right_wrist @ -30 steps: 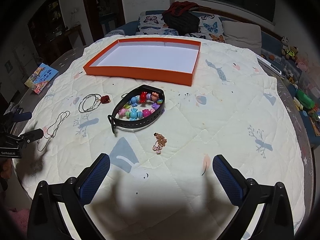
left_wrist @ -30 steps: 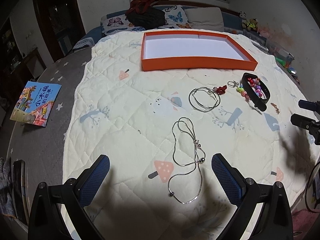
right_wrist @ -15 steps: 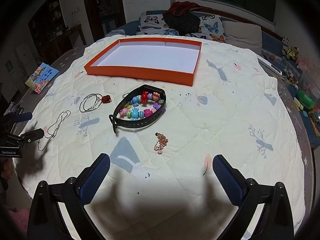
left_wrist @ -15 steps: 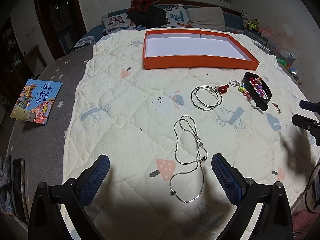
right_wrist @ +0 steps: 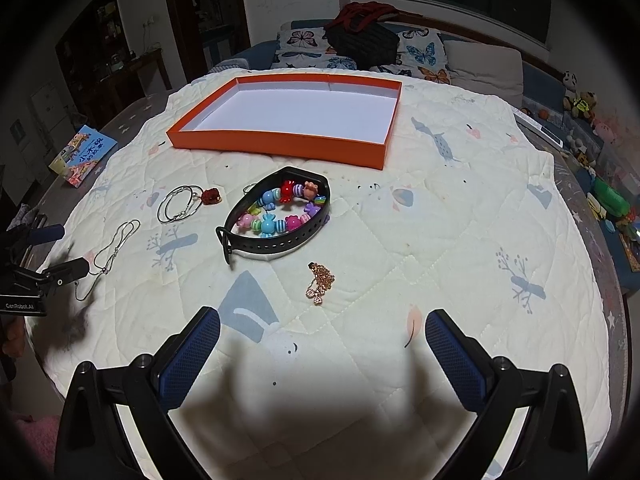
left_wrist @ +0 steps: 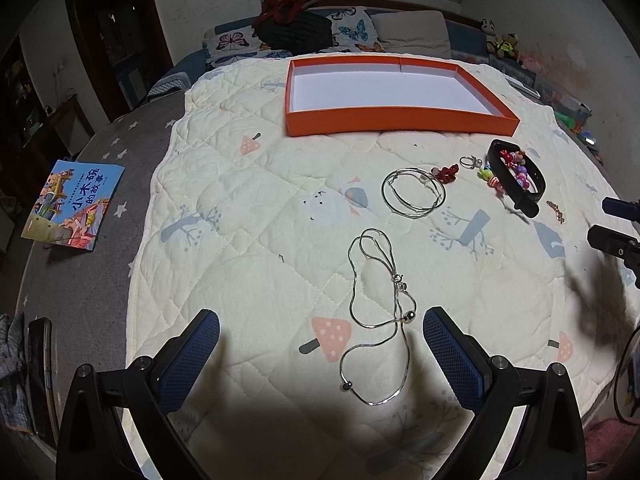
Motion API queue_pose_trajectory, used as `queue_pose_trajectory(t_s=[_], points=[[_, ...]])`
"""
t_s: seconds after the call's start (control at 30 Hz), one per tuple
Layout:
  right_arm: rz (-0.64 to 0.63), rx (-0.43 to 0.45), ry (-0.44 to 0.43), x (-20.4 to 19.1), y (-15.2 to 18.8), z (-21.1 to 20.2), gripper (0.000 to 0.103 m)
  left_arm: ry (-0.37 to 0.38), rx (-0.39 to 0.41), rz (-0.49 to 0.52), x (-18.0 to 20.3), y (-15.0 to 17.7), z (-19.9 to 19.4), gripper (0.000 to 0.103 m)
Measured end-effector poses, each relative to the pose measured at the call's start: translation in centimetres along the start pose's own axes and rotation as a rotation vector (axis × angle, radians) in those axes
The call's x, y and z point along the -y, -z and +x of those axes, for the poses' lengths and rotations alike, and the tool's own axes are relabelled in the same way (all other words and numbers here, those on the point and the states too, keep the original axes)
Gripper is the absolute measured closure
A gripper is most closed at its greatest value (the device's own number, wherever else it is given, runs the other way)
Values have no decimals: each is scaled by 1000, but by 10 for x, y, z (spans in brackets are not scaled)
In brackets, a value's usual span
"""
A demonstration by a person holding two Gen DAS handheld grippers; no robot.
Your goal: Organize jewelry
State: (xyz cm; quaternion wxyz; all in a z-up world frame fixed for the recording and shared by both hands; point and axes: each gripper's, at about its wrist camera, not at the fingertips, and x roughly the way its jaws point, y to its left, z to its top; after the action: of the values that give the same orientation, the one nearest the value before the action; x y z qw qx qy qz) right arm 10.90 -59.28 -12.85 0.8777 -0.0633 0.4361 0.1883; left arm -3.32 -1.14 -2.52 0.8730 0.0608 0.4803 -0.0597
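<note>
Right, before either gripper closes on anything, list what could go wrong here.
1. The silver snake chain lies in loose loops on the soft quilt; the open left gripper may pinch fabric, or lift one strand and tangle the rest.
2. The candy-bead bracelet sits inside the black strap, so lifting one could drag the other.
3. The rose-gold chain is a small heap ahead of the open right gripper; it could slip out.

quilted bed (left_wrist: 256, 280), orange tray (left_wrist: 400, 123) (jewelry (left_wrist: 380, 312) scattered)
</note>
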Motion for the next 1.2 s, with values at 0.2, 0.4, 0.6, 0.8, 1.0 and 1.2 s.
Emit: queue_pose_trajectory(t_s=[0.2, 0.4, 0.6, 0.8, 1.0, 1.2], points=[[0, -1, 1, 0, 0, 0, 0, -5, -2, 2, 1, 1, 1, 0], [0, -2, 1, 0, 0, 0, 0, -8, -3, 13, 3, 2, 2, 0], [-1, -3, 2, 0, 1, 1, 0, -8, -6, 22, 6, 2, 2, 0], [6, -12, 2, 2, 4, 2, 0, -8, -4, 29, 8, 1, 2, 0], [10, -22, 3, 5, 6, 3, 0, -6, -7, 36, 10, 0, 3, 0], [6, -28, 4, 5, 5, 3, 0, -5, -6, 41, 12, 0, 3, 0]])
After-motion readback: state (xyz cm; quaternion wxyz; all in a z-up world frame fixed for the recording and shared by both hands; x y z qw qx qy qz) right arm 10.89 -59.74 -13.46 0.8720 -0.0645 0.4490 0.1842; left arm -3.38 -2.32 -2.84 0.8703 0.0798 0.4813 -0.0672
